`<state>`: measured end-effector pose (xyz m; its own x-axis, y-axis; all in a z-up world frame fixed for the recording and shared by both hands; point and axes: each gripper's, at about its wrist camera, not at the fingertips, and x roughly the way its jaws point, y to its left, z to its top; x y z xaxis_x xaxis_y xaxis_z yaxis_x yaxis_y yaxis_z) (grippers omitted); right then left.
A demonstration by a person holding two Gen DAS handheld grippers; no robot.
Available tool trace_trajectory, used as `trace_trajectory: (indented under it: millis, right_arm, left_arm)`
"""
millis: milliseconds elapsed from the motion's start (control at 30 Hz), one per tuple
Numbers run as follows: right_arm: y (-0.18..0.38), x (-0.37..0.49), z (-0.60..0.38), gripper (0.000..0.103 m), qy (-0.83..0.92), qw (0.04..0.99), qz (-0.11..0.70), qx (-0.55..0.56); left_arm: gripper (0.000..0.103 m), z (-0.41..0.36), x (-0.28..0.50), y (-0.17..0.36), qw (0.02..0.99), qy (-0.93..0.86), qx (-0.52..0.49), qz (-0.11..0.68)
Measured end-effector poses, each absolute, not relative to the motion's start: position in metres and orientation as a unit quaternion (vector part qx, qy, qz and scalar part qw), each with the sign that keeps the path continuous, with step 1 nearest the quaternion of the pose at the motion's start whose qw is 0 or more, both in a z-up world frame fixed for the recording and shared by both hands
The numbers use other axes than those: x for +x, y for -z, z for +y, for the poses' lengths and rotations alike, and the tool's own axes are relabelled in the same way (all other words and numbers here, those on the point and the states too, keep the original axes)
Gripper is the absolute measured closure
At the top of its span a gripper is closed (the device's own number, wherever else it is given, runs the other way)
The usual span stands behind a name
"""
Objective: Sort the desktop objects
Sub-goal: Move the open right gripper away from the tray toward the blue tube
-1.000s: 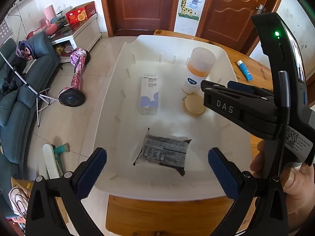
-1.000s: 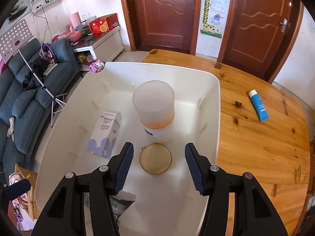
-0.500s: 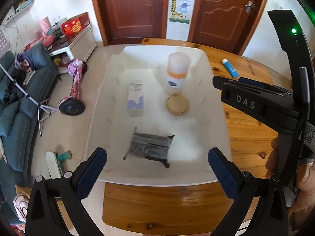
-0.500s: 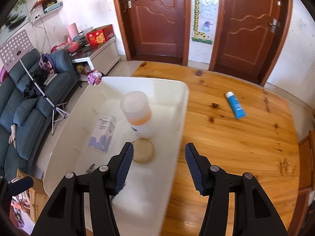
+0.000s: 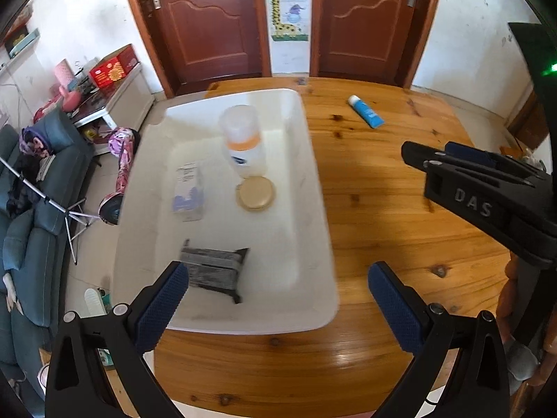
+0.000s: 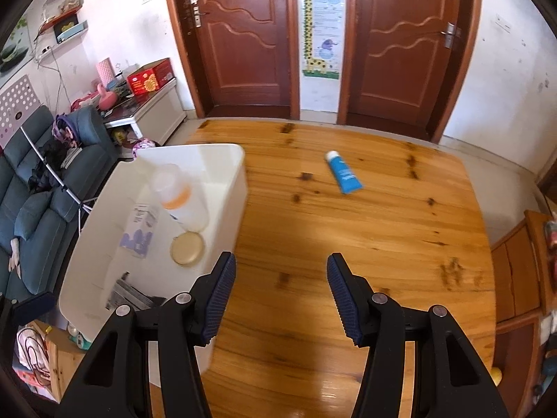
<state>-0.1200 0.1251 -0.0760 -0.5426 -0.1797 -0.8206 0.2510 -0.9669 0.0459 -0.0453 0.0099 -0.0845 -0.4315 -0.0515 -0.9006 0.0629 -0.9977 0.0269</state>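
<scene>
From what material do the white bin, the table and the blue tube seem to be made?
White bin: probably plastic, smooth and slightly glossy, with rounded moulded corners and thin walls.
Table: wood, varnished; grain, dark knots and bright window reflections show.
Blue tube: likely soft plastic with a white cap; it is too small to be sure.

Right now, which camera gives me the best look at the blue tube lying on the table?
The right wrist view. There the blue tube lies unobstructed on the bare wooden table, ahead of the open right gripper, white cap pointing away. The left wrist view shows the same tube smaller and off to the upper right, far from the white bin.
</scene>
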Motion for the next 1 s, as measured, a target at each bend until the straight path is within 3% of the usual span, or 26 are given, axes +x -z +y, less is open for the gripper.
trace_trajectory:
  millis: [533,1000]
  right_arm:
    - [0.072,-0.132,0.226,0.049,0.878,0.115,0.021,0.465]
    - [0.084,-0.182,0.244,0.049,0.869,0.162,0.057,0.463]
  left_arm:
    - [0.000,0.098,-0.090,0.084,0.017,0.858,0.513,0.010]
    - [0.000,0.136,-0.138,0.113,0.031,0.857,0.515,0.020]
